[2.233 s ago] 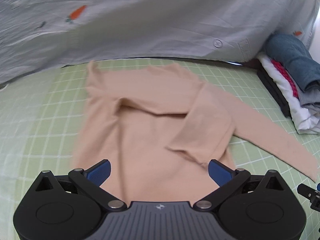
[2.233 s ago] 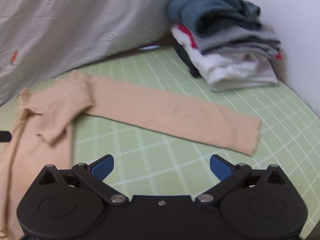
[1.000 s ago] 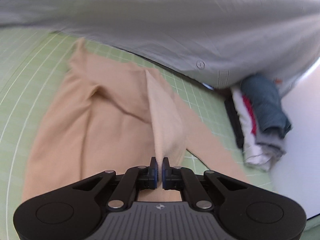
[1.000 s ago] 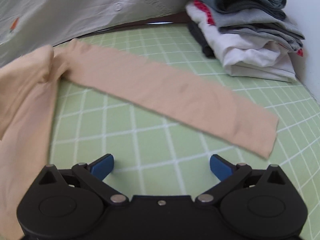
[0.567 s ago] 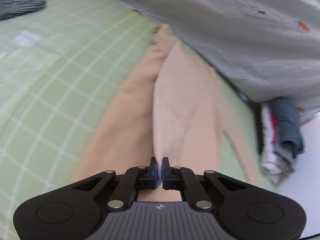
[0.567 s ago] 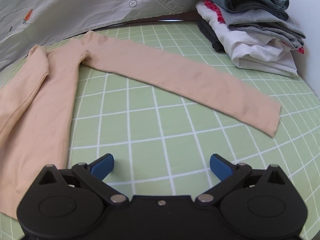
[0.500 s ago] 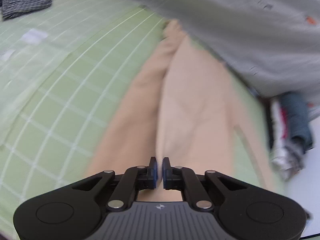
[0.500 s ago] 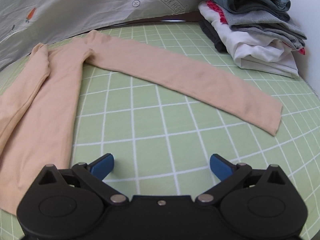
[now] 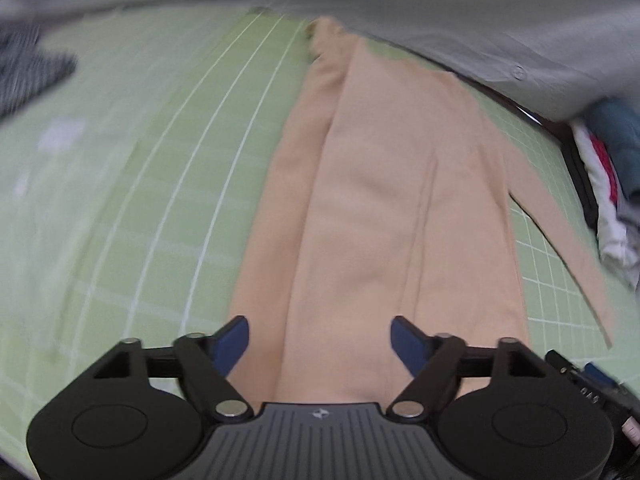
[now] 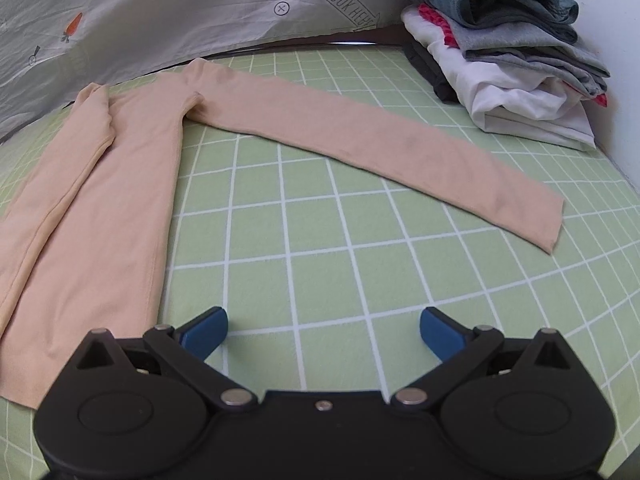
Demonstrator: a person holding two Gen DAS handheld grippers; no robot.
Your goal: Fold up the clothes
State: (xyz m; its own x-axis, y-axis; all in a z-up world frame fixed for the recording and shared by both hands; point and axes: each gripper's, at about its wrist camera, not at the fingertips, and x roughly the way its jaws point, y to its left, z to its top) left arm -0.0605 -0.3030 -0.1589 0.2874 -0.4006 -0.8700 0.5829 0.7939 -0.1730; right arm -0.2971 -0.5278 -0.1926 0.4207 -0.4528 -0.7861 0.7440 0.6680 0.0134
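left gripper: jaws spread wide, pinching nothing, hovering over the hem end of the top; view is motion-blurred

beige top: long-sleeved, lies flat on the green grid mat, body running away from the left gripper toward the neck at the far end

left side of top: a sleeve or side panel is folded in lengthwise over the body; the crease runs down the middle of the left view, so that fold looks done

dark patterned cloth: far left edge of the mat, well apart from the top, too blurred to identify

right sleeve: stretched straight out across the mat, not folded, cuff pointing toward the stack

right gripper: fingers wide apart, empty, over bare mat between the body and the sleeve cuff

folded stack: teal, grey, red-trimmed, white and dark pieces piled at the right edge of the mat against the wall, near the cuff but not touching it

progress: roughly a third in my read. Several garments stacked, one side of this top folded. Left: bring the right sleeve in, fold the body crosswise, put it on the stack

grey sheet: hangs behind the mat, carrot prints on it

writing: boxed text on the sheet reads as mirrored "LOOK HERE", with a circled plus mark beside it; a small emblem on the left gripper body, no letters I can read
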